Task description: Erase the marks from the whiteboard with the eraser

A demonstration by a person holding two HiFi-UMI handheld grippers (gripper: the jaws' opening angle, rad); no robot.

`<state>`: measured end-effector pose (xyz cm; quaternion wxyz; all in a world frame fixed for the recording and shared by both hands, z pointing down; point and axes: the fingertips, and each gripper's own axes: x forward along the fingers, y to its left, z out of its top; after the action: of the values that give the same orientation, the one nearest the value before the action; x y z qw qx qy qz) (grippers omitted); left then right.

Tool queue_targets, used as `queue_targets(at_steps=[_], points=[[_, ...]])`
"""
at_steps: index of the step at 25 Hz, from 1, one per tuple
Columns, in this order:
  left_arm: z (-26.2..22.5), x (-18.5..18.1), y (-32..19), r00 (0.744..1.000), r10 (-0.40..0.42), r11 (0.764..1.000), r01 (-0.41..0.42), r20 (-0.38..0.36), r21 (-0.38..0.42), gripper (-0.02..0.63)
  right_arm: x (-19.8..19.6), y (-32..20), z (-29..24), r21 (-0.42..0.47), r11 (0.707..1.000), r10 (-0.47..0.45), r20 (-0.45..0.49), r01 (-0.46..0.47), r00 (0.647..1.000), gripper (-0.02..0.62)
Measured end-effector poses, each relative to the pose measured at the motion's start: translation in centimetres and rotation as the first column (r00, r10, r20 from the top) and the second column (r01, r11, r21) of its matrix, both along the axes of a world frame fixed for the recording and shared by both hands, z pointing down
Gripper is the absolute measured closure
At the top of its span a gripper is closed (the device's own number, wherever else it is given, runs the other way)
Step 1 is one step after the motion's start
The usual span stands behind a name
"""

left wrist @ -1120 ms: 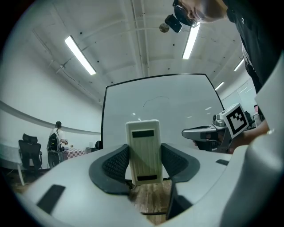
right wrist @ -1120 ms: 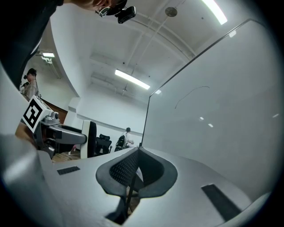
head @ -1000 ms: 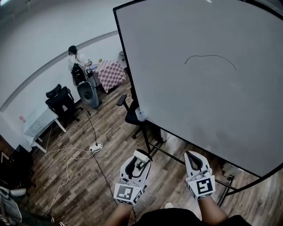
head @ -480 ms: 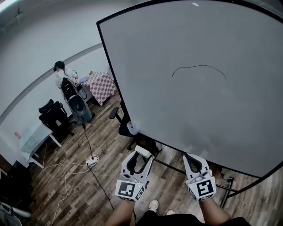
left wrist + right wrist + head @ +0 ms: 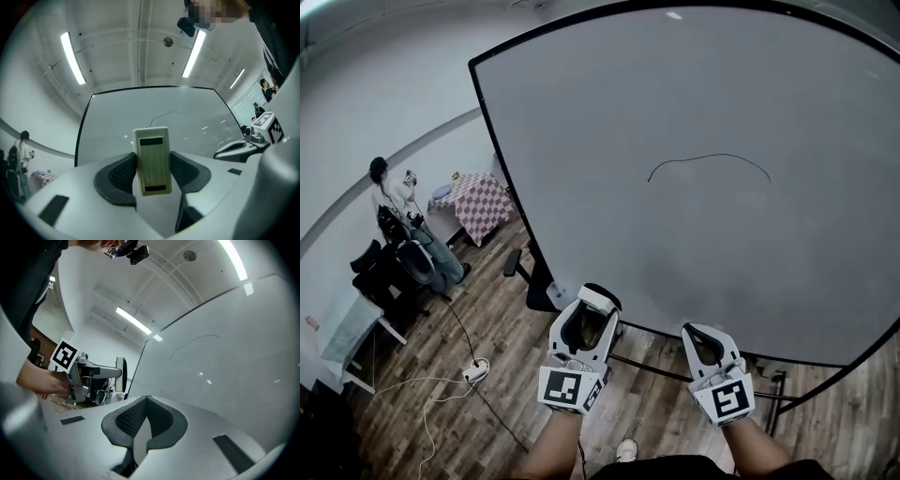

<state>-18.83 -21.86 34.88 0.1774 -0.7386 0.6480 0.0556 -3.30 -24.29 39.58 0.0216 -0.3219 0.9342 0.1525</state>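
A large whiteboard (image 5: 694, 122) on a black stand fills the upper right of the head view, with one thin curved black mark (image 5: 709, 159) drawn on it. My left gripper (image 5: 592, 302) is below the board's lower left part, shut on a cream, ribbed eraser (image 5: 152, 159) that stands upright between its jaws. In the left gripper view the mark (image 5: 165, 115) shows just above the eraser's top. My right gripper (image 5: 701, 336) is to the right, shut and empty, its jaws touching (image 5: 146, 404). The mark (image 5: 193, 344) appears faint in the right gripper view.
A person (image 5: 392, 202) stands far left beside a checkered table (image 5: 478, 202) and a black office chair (image 5: 380, 272). A power strip with cables (image 5: 473, 368) lies on the wood floor. Another chair (image 5: 530, 277) sits behind the board's left edge.
The view has swung left and closer to the whiteboard, which now fills more of the frame. Both grippers have risen slightly toward the board's lower edge. Grip states are unchanged.
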Motion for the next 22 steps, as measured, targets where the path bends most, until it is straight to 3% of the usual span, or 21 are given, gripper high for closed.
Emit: queue_targets(at_steps=[7,15,22], points=[[-2.9,-2.9,-3.3,0.991,0.112,0.993,-0.110,-0.076,0.031,0.364,-2.1,-0.4,-0.7,-0.061,0.996,0.069,0.026,-0.067,0.997,0.577],[-6.7,-3.1,-7.9,0.977,0.208,0.976,-0.204,-0.055,0.070,0.364,-2.7,-2.0,-1.4,-0.018,0.976,0.217,0.024,-0.217,0.976,0.577],[-9.3,-2.1,-10.4,0.978,0.207,0.977,-0.206,-0.009,0.063,0.364,-2.8,-1.8,-0.8,0.009,0.964,0.265,-0.023,-0.265,0.964,0.577]])
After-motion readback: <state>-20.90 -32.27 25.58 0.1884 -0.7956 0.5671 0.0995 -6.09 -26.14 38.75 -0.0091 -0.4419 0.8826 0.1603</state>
